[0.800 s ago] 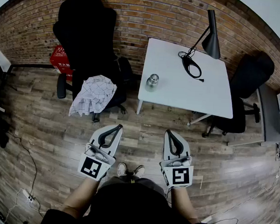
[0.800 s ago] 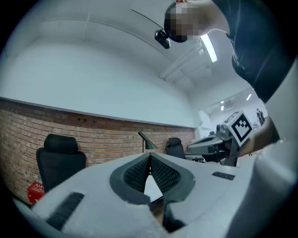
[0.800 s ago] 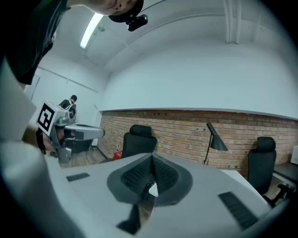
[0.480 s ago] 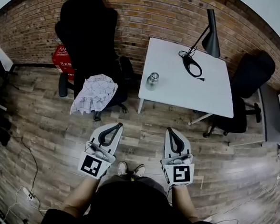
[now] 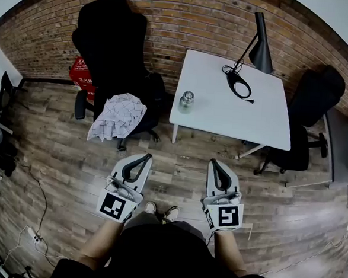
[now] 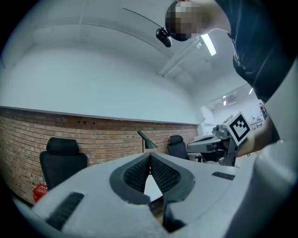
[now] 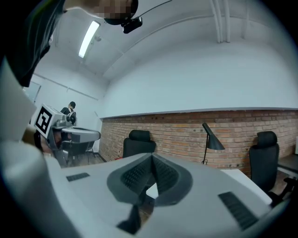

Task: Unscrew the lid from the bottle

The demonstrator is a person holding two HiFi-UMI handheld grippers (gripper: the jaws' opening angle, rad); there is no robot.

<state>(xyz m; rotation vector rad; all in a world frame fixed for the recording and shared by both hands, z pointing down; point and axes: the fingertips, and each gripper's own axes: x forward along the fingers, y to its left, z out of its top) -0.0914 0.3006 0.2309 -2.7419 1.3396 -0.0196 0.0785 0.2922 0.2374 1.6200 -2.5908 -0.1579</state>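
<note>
A small metal bottle (image 5: 186, 101) with a silver lid stands near the left edge of the white table (image 5: 235, 113) in the head view. My left gripper (image 5: 144, 158) and right gripper (image 5: 214, 164) are held low in front of me over the wooden floor, well short of the table. Both are shut with nothing between their jaws. In the left gripper view the left gripper (image 6: 149, 155) points at the brick wall, its tips meeting. The right gripper (image 7: 152, 157) shows the same in its own view. The bottle is hidden behind the jaws in both gripper views.
A black desk lamp (image 5: 262, 46) and its coiled cable (image 5: 238, 83) sit at the table's back. A black office chair (image 5: 117, 60) with a checked cloth (image 5: 117, 116) stands left of the table, another chair (image 5: 310, 106) to the right. A red crate (image 5: 82, 75) lies by the wall.
The table and bottle have shifted slightly down in the head view as I come a little closer. Both grippers stay shut and side by side.
</note>
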